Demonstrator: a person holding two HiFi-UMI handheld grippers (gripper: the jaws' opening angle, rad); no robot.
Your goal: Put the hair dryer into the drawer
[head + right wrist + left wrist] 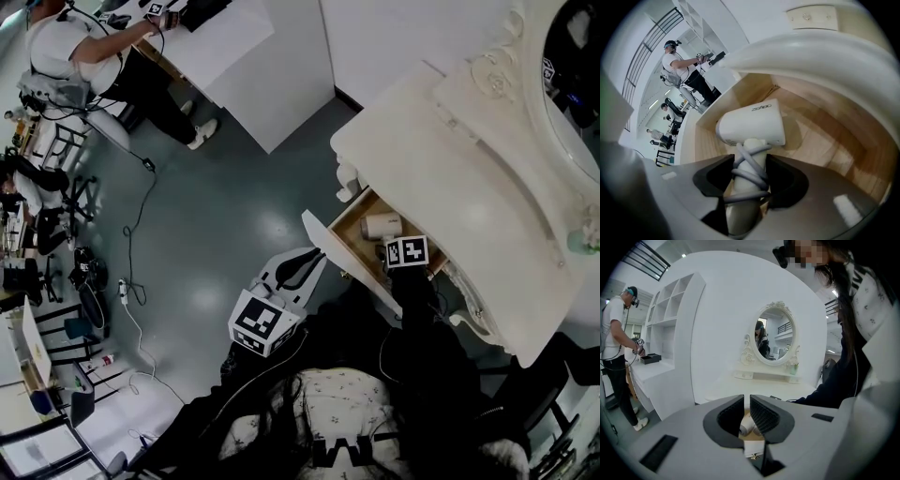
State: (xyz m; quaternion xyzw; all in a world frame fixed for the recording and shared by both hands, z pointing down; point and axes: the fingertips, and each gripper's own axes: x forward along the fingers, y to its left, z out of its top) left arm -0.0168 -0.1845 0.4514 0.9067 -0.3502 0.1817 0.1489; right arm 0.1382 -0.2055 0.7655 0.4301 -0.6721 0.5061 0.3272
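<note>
While the right tool (750,164) is clenched on the cord-wrapped handle of the hair dryer (752,123), the white head of the dryer hangs inside the open drawer (825,140), over its wooden floor, at the centre of the right gripper view. In the head view the same drawer juts out of the white desk (469,178) toward the lower left of the frame, with the dryer showing in it just above the right tool's marker cube.

Whether the head already rests on the wood I cannot tell; a shadow sits close beside it, so it looks low. The step in hand, as I judge it, is setting the dryer down and letting go.

To do that well, lower it until the head and the handle are both borne by the drawer floor, and only then spread the jaws, so the dryer does not drop or roll. The grey cord (746,174) crosses the handle in loose loops right where the pads sit. Open wide and draw back along the line of the handle so no loop catches and drags the dryer out. Lay the dryer low enough to clear the curved desk edge above.

The left tool (746,411) has its jaws drawn nearly together on nothing, aimed at the drawer from the lower middle of the head view, well placed to push the front closed afterwards.
</note>
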